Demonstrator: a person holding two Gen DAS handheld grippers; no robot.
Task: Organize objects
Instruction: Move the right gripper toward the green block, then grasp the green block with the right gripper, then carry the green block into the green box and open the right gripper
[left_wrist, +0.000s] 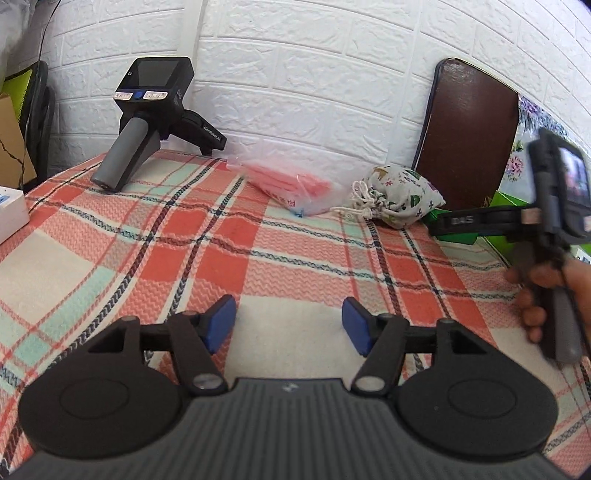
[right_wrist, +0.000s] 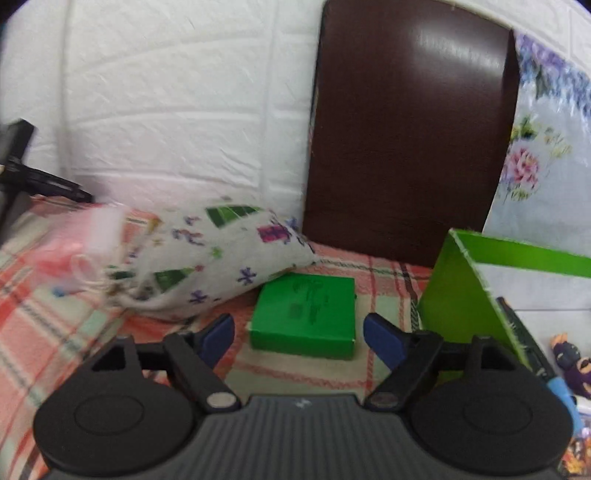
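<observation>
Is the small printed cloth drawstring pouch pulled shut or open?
Shut: the small printed cloth drawstring pouch has its mouth gathered tight, with the white cord bunched there.

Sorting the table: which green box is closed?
The small flat green box before the right gripper is closed; the bigger green box beside it stands open.

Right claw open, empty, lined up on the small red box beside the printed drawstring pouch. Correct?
One error: the small flat cardboard box is green, not red. The right wrist view shows it ahead of the open, empty right claw, beside the printed fabric drawstring pouch.
</observation>
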